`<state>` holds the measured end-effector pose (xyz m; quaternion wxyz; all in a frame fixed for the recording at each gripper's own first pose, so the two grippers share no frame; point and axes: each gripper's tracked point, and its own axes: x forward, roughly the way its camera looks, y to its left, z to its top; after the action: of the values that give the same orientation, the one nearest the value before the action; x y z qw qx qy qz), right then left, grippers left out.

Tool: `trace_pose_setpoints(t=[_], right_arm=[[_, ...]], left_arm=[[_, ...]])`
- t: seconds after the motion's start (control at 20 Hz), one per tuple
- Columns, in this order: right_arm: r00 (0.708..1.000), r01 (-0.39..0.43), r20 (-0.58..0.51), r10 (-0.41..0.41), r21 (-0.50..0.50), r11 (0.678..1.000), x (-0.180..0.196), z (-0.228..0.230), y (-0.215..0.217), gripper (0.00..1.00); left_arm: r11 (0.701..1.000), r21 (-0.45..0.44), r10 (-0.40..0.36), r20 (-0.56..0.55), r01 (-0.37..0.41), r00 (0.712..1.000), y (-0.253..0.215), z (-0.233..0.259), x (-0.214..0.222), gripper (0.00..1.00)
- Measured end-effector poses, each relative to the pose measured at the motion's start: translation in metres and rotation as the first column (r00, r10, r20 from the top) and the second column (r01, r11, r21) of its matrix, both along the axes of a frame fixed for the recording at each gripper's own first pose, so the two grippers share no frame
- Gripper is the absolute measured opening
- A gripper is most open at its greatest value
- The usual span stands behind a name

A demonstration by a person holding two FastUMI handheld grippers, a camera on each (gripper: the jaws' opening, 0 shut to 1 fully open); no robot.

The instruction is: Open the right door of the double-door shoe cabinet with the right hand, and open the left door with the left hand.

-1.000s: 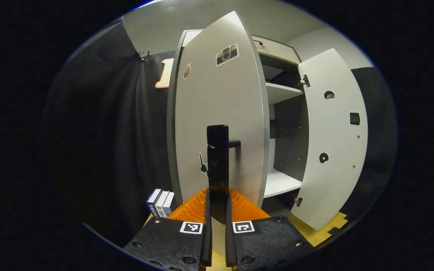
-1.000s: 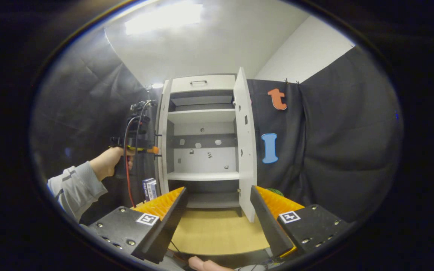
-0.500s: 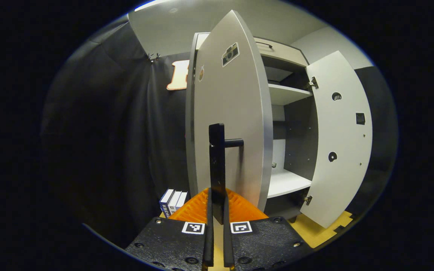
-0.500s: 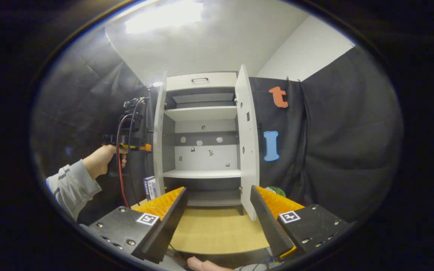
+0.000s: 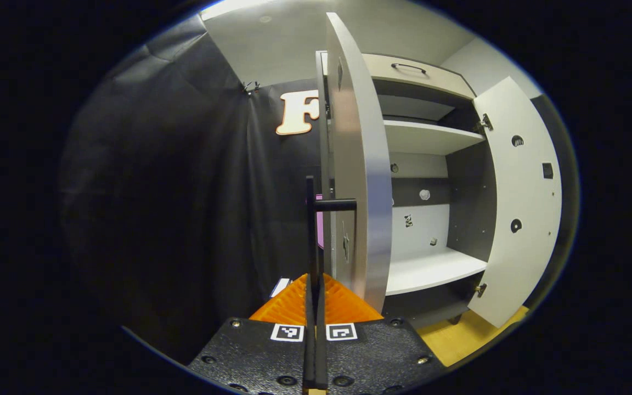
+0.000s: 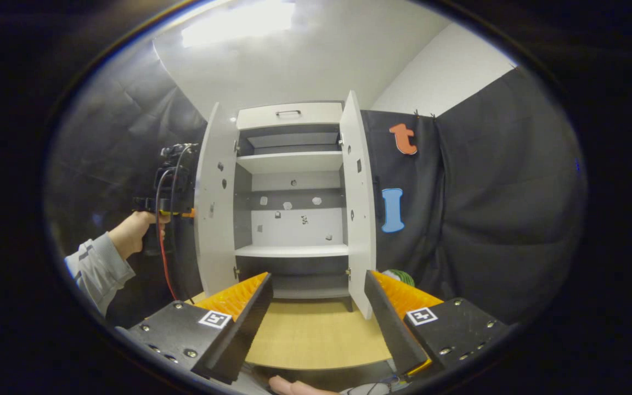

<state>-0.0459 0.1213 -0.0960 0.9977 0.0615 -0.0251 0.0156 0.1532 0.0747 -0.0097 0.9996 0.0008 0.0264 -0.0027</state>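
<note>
Now the left gripper (image 5: 314,307) clamps the black bar handle (image 5: 311,230) of the grey left cabinet door (image 5: 357,181), holding it wide open; the right gripper (image 6: 316,307), jaws spread and empty, faces the opened white right door (image 6: 359,203).

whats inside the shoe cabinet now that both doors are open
No shoes: the shoe cabinet shows two bare white shelves and a back panel with a few small round marks. The closed top drawer hides its contents, and the lowest compartment is too dark to judge.
</note>
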Motion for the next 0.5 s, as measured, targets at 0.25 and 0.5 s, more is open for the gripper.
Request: trace_pose_setpoints(t=[0.25, 0.5], right_arm=[[1.000, 0.011, -0.010, -0.011, -0.001, 1.000, 0.003, -0.005, 0.000, 0.97], [1.000, 0.016, -0.007, -0.016, -0.007, 1.000, 0.004, -0.006, 0.000, 1.00]], left_arm=[[0.997, -0.013, -0.075, 0.047, 0.075, 0.996, 0.008, -0.002, -0.002, 0.03], [0.996, 0.079, -0.057, 0.063, 0.052, 0.996, 0.007, -0.005, -0.026, 0.06]])
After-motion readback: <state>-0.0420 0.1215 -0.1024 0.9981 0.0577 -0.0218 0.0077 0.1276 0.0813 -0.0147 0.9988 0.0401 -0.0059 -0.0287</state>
